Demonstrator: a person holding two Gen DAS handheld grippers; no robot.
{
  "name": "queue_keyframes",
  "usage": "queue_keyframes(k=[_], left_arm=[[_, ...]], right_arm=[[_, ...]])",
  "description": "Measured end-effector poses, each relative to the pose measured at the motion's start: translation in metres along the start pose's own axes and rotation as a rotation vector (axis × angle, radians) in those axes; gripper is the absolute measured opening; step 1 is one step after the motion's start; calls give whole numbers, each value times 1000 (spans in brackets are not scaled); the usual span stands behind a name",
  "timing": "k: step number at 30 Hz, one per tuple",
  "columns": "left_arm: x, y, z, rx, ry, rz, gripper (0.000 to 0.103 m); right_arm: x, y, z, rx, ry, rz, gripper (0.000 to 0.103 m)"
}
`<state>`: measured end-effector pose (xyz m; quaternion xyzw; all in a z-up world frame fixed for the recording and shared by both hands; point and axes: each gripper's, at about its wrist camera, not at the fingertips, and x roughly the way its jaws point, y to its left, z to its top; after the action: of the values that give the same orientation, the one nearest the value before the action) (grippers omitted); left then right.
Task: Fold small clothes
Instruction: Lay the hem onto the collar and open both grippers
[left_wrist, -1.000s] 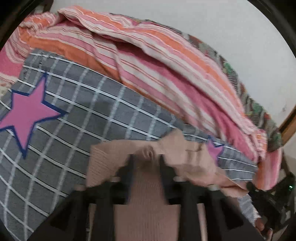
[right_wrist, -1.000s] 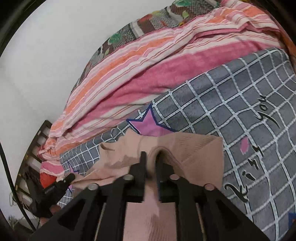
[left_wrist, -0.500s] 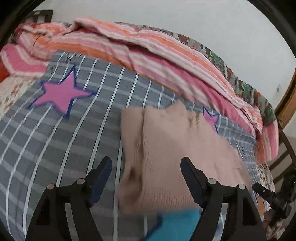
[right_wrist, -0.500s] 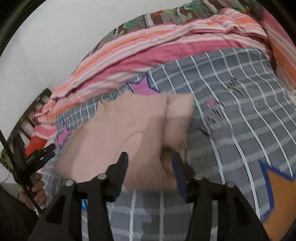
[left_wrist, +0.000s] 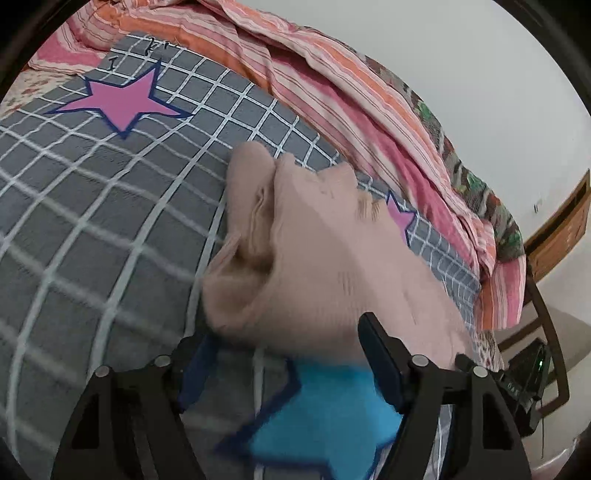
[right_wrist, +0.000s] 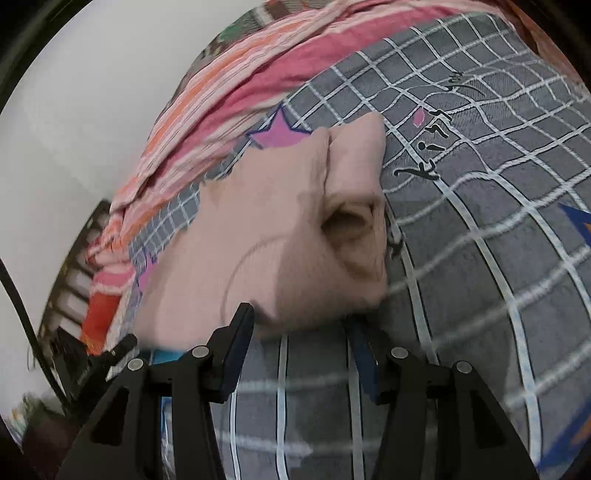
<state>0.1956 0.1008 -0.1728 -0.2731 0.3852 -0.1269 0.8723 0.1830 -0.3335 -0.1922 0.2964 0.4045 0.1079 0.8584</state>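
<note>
Now the pink knit garment (left_wrist: 325, 266) lies released on the grey checked bedsheet (left_wrist: 92, 229), folded over on itself, with a rolled opening at its near left corner in the left wrist view. The left tool (left_wrist: 286, 363) stands wide apart just short of the garment's near hem, which sits at twelve o'clock from the fingertips; its jaws have just narrowed a little after opening, and neither pad presses the cloth. A blue star print (left_wrist: 325, 417) on the sheet shows between the fingers. At ten o'clock lies a pink star print (left_wrist: 118, 99), with bare sheet stretching out to nine o'clock.

From the right wrist view, the same pink knit garment (right_wrist: 280, 236) fills the centre, its near edge touching or just above the tips of the right tool (right_wrist: 301, 328), whose jaws have just been opening and stand moderately apart with nothing clamped between them. The garment's folded right edge (right_wrist: 373, 206), with a tube-like opening, runs toward one o'clock. Open grey sheet spreads from two to five o'clock. A striped pink and orange blanket (right_wrist: 240, 85) is bunched along the far side at eleven to twelve o'clock, against a pale wall (right_wrist: 92, 92). The other tool's black body shows at eight o'clock.
</note>
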Motion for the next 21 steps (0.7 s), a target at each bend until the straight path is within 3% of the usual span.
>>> queue_keyframes(k=[2, 3, 5, 6, 7, 13, 17, 21], left_arm=[[9, 3, 6, -32, -5, 28, 47], [13, 6, 10, -53, 2, 27, 42], [18, 8, 17, -79, 37, -9, 16], [17, 9, 18, -88, 31, -15, 14], [14, 7, 18, -86, 20, -15, 11], [-17, -10, 1, 1, -1, 21, 9], [-44, -14, -26, 59, 11, 37, 10], [-72, -9, -61, 48, 25, 9, 10]], right_arm=[[8, -4, 10, 55, -15, 6, 51], [11, -5, 14, 74, -21, 8, 50], [17, -7, 22, 113, -23, -1, 38], [21, -7, 26, 120, -14, -5, 15], [24, -6, 29, 114, -2, 3, 10], [1, 5, 23, 67, -9, 15, 8], [-28, 6, 1, 40, 11, 17, 8], [-58, 1, -32, -1, 30, -6, 8]])
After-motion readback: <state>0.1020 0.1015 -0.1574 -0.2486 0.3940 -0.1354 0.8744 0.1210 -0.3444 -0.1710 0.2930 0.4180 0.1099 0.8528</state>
